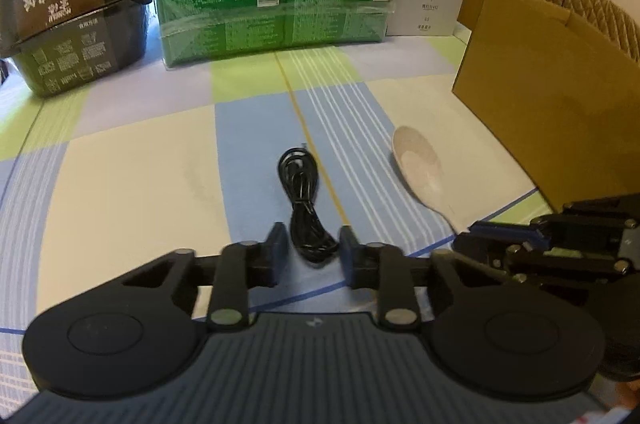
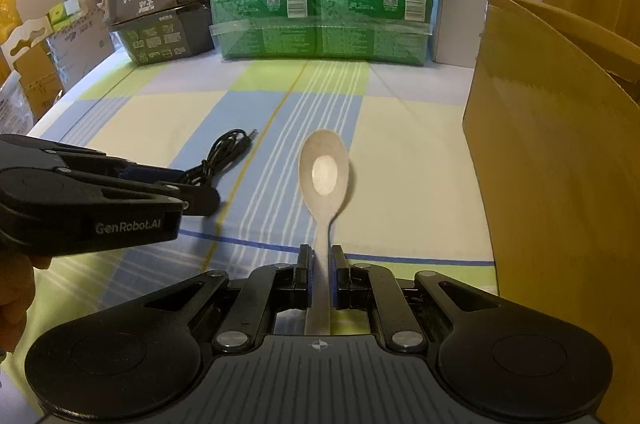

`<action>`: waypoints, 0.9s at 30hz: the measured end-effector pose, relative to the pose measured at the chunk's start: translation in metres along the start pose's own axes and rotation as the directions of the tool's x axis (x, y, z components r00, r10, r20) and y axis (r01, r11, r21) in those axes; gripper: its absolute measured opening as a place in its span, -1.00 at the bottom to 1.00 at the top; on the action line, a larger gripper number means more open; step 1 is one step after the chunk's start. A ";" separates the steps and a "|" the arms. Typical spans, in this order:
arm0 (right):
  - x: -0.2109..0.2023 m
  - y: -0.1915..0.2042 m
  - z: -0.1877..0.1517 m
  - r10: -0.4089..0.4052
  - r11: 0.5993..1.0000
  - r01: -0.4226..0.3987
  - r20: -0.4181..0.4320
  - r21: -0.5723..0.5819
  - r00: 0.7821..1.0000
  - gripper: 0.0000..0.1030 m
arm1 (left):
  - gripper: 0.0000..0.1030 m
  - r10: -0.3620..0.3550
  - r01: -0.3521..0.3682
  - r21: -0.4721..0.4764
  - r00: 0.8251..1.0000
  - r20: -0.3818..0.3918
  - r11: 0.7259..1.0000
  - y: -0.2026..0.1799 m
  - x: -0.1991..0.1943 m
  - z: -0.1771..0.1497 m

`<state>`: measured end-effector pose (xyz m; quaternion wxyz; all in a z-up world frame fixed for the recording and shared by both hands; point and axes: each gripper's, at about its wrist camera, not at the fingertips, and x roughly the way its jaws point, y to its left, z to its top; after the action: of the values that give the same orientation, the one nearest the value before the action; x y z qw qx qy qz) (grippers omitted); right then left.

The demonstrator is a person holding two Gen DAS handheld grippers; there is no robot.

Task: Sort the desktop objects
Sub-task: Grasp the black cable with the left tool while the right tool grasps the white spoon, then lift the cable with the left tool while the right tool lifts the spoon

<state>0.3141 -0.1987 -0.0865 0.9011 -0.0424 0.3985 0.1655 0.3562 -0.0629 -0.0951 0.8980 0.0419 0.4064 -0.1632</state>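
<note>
"GenRobot.AI" marks left gripper point(image 2: 200, 198); black box point(image 2: 156, 20) reads "HONGLU".

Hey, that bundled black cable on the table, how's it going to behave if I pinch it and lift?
The black cable looks thin and loosely coiled, so it will probably sag and droop, not stay stiff. I see no tie, so loops may loosen. It seems light; the left hand-held gripper straddles only its near end, so the far loop will likely dangle.

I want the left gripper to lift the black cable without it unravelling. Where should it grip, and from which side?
Grip the black cable at its bunched near end, where the strands gather, coming from the near side with the fingers straddling it. The left gripper already sits open either side of that end. The far loop near the plug is looser. Judging by its pose, a bunch grip should lift it whole.
</note>
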 end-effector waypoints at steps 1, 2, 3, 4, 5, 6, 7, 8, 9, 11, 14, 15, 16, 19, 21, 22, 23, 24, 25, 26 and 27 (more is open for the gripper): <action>-0.001 0.000 -0.001 0.002 1.000 -0.002 -0.002 0.001 1.000 -0.91 | -0.63 -0.004 0.004 -0.006 1.000 -0.001 1.000 0.001 -0.002 -0.001; -0.002 0.000 -0.002 0.004 1.000 -0.004 -0.004 0.000 1.000 -0.91 | -0.64 -0.007 0.007 -0.013 1.000 -0.006 1.000 0.002 -0.004 -0.003; -0.004 0.001 -0.004 0.006 1.000 -0.006 -0.007 -0.001 1.000 -0.91 | -0.64 -0.006 0.006 -0.015 1.000 -0.011 1.000 0.002 -0.007 -0.006; -0.007 0.002 -0.006 0.008 1.000 -0.008 -0.011 -0.001 1.000 -0.91 | -0.65 -0.003 0.003 -0.013 1.000 -0.017 1.000 0.001 -0.011 -0.009; -0.011 0.003 -0.009 0.011 1.000 -0.011 -0.016 0.001 1.000 -0.91 | -0.65 -0.002 0.002 -0.013 1.000 -0.024 1.000 0.000 -0.017 -0.015; -0.014 0.005 -0.012 0.015 1.000 -0.014 -0.022 0.004 1.000 -0.91 | -0.65 -0.002 0.002 -0.017 0.999 -0.032 1.000 -0.002 -0.022 -0.020; -0.020 0.007 -0.017 0.020 1.000 -0.020 -0.030 0.007 0.999 -0.91 | -0.65 -0.003 0.002 -0.023 0.999 -0.041 1.000 -0.004 -0.029 -0.027; -0.025 0.008 -0.022 0.026 1.000 -0.026 -0.036 0.009 0.999 -0.91 | -0.65 -0.006 0.004 -0.030 0.999 -0.049 1.000 -0.007 -0.037 -0.036; -0.031 0.010 -0.027 0.033 0.999 -0.033 -0.045 0.011 0.998 -0.91 | -0.65 -0.009 0.007 -0.037 0.998 -0.058 0.999 -0.011 -0.044 -0.044; -0.046 0.015 -0.041 0.047 0.999 -0.046 -0.061 0.012 0.997 -0.91 | -0.65 -0.012 0.010 -0.032 0.997 -0.074 0.999 -0.023 -0.063 -0.065; -0.073 0.021 -0.063 0.057 0.998 -0.057 -0.082 0.009 0.995 -0.91 | -0.65 -0.027 0.024 -0.037 0.996 -0.086 0.999 -0.042 -0.094 -0.095; -0.082 0.023 -0.070 0.058 0.998 -0.057 -0.085 0.010 0.995 -0.91 | -0.66 -0.036 0.032 -0.036 0.995 -0.092 0.999 -0.050 -0.104 -0.105; -0.094 0.025 -0.079 0.059 0.998 -0.058 -0.085 0.011 0.995 -0.91 | -0.65 -0.035 0.032 -0.038 0.995 -0.094 0.999 -0.055 -0.112 -0.112; -0.122 0.025 -0.103 0.057 0.998 -0.055 -0.096 0.017 0.994 -0.91 | -0.65 -0.034 0.031 -0.037 0.995 -0.098 0.999 -0.075 -0.137 -0.139; -0.138 0.023 -0.117 0.055 0.998 -0.053 -0.102 0.027 0.993 -0.91 | -0.65 -0.030 0.025 -0.049 0.995 -0.096 0.998 -0.083 -0.153 -0.155; -0.146 0.022 -0.124 0.055 0.998 -0.052 -0.106 0.030 0.993 -0.91 | -0.65 -0.029 0.024 -0.050 0.995 -0.096 0.998 -0.086 -0.157 -0.159; -0.151 0.022 -0.128 0.054 0.998 -0.051 -0.110 0.030 0.992 -0.91 | -0.64 -0.021 0.017 -0.043 0.995 -0.093 0.999 -0.090 -0.163 -0.165; -0.155 0.021 -0.133 0.054 0.998 -0.051 -0.116 0.030 0.992 -0.91 | -0.64 -0.016 0.012 -0.039 0.996 -0.092 0.999 -0.092 -0.167 -0.169; -0.159 0.021 -0.137 0.058 0.998 -0.054 -0.118 0.033 0.991 -0.90 | -0.64 -0.012 0.008 -0.038 0.996 -0.094 0.999 -0.093 -0.170 -0.172; -0.161 0.021 -0.139 0.059 0.998 -0.056 -0.120 0.033 0.991 -0.89 | -0.60 -0.008 0.004 -0.038 0.995 -0.098 0.999 -0.094 -0.172 -0.174; -0.163 0.021 -0.141 0.058 0.998 -0.054 -0.118 0.032 0.991 -0.88 | -0.48 -0.004 0.000 -0.040 0.995 -0.103 0.999 -0.094 -0.174 -0.176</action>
<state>0.1061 -0.2511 -0.0617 0.8713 -0.0282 0.4548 0.1822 0.0924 -0.0696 -0.0774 0.8764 0.0320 0.4553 -0.1535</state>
